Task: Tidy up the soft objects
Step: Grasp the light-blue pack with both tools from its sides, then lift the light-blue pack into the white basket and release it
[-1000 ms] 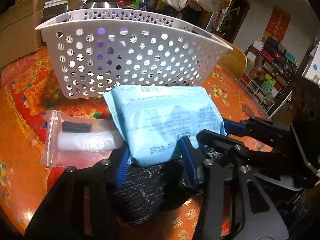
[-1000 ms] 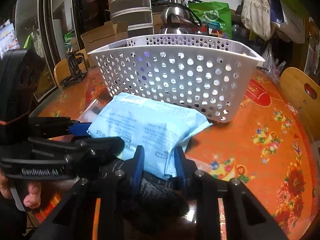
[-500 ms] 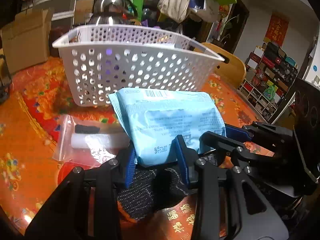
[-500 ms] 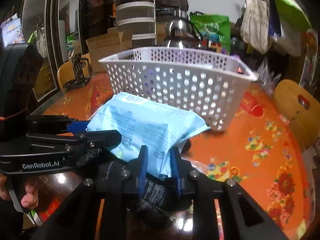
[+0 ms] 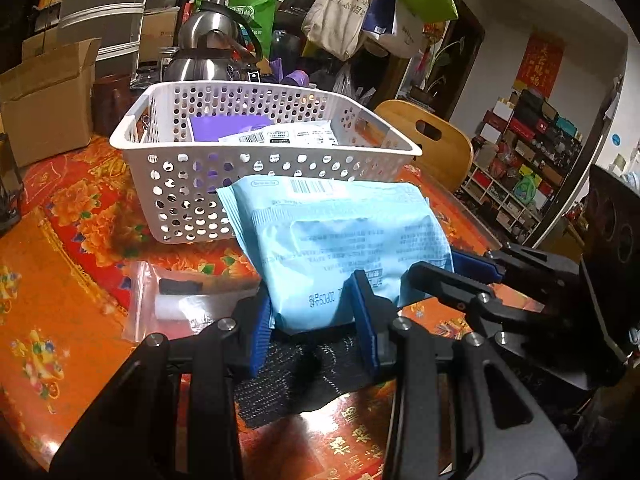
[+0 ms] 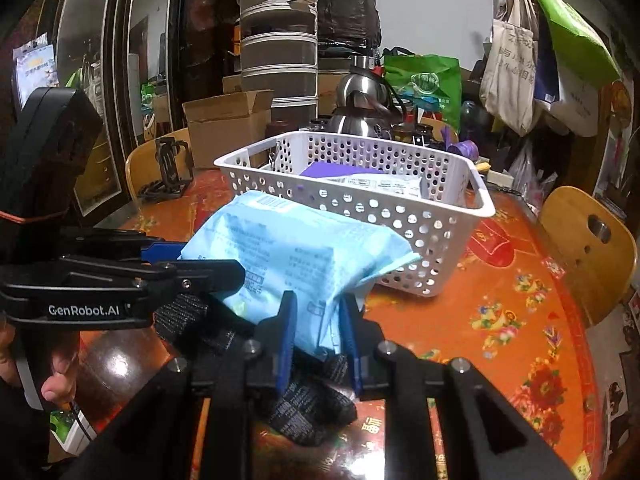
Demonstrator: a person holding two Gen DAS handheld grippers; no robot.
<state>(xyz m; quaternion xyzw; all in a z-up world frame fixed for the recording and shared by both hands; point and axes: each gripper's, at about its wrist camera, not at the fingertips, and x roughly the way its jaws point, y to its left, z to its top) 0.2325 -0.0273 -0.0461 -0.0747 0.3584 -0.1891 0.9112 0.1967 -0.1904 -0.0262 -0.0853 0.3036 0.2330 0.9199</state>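
The light-blue soft pack (image 5: 340, 248) was held clear of the tabletop (image 5: 60, 280), just in front of the white perforated basket (image 5: 264, 156), with both grippers clamped on its near edge. The left gripper (image 5: 314, 320) was closed on the pack's near left part, its jaws having drawn in during the preceding second. The right gripper (image 6: 318, 332) was pinched on the near right corner, its jaws likewise having narrowed. A dark knitted cloth (image 5: 304, 376) lay beneath the pack, and whether it was caught in either grip could not be told. A clear zip bag (image 5: 176, 296) rested on the tabletop to the left.

The step in hand was judged to be carrying the pack over the basket's near rim. It would be done well if both grippers were raised together and kept level, so the pack was not twisted or stretched. The far edge should be cleared over the rim before being lowered onto the purple item (image 5: 228, 126) and labelled packets (image 5: 288, 136) already inside. Release should be made together, only once the pack was supported.
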